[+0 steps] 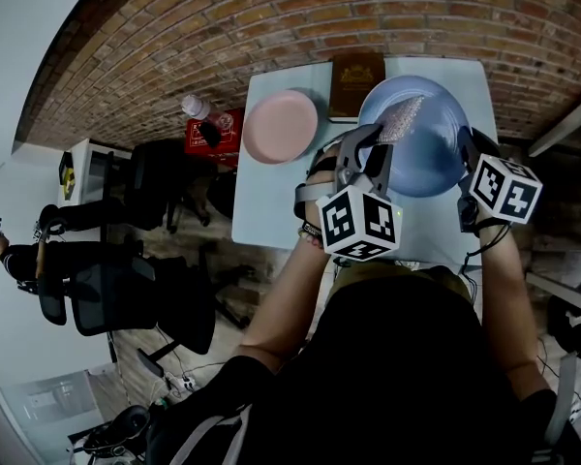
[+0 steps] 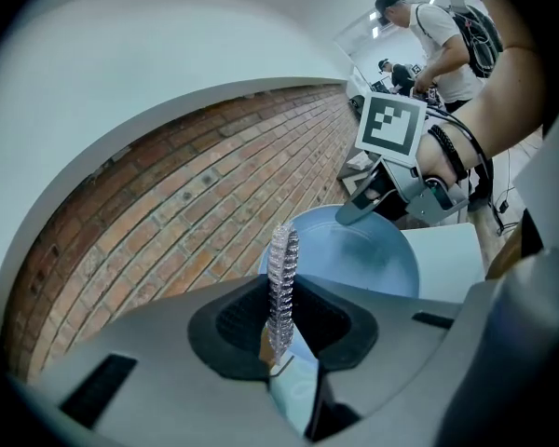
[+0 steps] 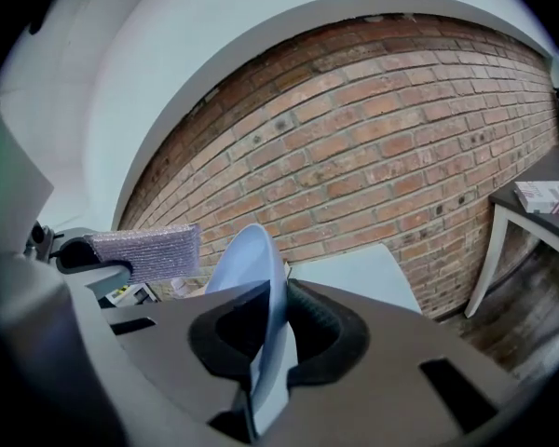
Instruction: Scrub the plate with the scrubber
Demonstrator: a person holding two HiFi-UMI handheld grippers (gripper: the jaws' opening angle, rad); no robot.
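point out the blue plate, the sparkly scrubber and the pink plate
round blue plate [image 1: 428, 158]: head view, bare middle of its bowl
silvery mesh scrubber [image 1: 403, 118]: head view, middle of the pad
round pink plate [image 1: 281, 126]: head view, its centre

A red brick wall [image 1: 174, 56] runs behind the pale counter [image 1: 261, 201]. Farther from that wall, black office chairs [image 1: 126, 294] stand on wooden floor [image 1: 131, 361]. A side table [image 3: 557, 168] stands against it.

Table [image 1: 266, 201] (pale blue) carries pink plate [image 1: 281, 126] and brown book [image 1: 356, 85].
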